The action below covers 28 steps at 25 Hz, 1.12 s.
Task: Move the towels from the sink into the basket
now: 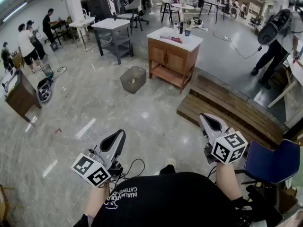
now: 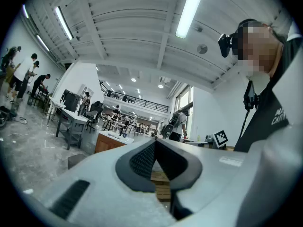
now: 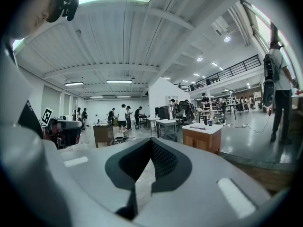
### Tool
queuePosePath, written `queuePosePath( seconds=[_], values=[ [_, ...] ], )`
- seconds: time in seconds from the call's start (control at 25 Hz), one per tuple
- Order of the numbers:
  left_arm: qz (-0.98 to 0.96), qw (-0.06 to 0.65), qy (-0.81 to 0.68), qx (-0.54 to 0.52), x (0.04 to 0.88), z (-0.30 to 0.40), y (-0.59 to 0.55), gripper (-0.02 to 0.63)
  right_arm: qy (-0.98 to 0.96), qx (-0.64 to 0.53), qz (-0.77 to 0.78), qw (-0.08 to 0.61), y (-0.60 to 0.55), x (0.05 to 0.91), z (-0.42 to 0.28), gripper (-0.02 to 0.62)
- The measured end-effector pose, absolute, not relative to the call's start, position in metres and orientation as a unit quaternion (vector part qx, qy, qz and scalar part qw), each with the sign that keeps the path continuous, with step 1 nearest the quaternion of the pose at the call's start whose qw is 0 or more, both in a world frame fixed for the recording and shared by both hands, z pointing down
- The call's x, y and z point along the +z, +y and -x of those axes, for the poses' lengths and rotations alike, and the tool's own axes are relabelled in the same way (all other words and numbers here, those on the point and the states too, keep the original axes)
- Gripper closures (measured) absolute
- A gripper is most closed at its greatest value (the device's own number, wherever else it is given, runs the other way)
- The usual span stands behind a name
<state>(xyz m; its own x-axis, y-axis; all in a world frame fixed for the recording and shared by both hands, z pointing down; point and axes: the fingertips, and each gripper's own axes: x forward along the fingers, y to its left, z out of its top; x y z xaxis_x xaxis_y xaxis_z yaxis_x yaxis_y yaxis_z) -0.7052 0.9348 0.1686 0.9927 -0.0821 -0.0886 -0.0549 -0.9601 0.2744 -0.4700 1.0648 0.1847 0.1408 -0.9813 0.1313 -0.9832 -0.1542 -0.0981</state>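
- Polished stone floor runs through a big workshop hall. A white-topped wooden surface (image 1: 163,56) stands well ahead of the person, and other people work far beyond it and off to its sides.
- On the floor just beside that surface, to its left in the head view, sits the grey basket (image 1: 128,83).
- On top of the surface lies a reddish bundle — the towels (image 1: 171,39), as far as I can judge.
- Both the left tongs (image 1: 118,140) and the right tongs (image 1: 208,121) are clenched on nothing, held roughly level and well short of the surface.
- I judge the step in hand to be the approach: walk up to the surface, part one pair of tongs before reaching, and pinch a raised fold rather than flat cloth.
- From here the sink basin cannot be made out — too small. The number of towels and what is in the basket are also unclear.
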Motion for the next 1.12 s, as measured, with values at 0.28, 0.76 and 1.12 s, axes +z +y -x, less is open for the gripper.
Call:
queuePosePath(
  seconds=[0.28,0.76,1.12],
  values=[
    [-0.986,0.151,-0.050,-0.040,0.186,0.675,0.911,0.603,-0.658,0.095,-0.747,-0.010,1.042,0.196,0.436,0.591],
    [-0.982,0.172,-0.052,-0.049,0.195,0.560,0.836,0.603,-0.662,0.120,-0.740,-0.002,0.964,0.213,0.319,0.589],
    [-0.985,0.159,-0.046,-0.048,0.191,0.450,0.781,0.603,-0.661,0.108,-0.742,0.011,0.922,0.208,0.209,0.589]
  ],
)
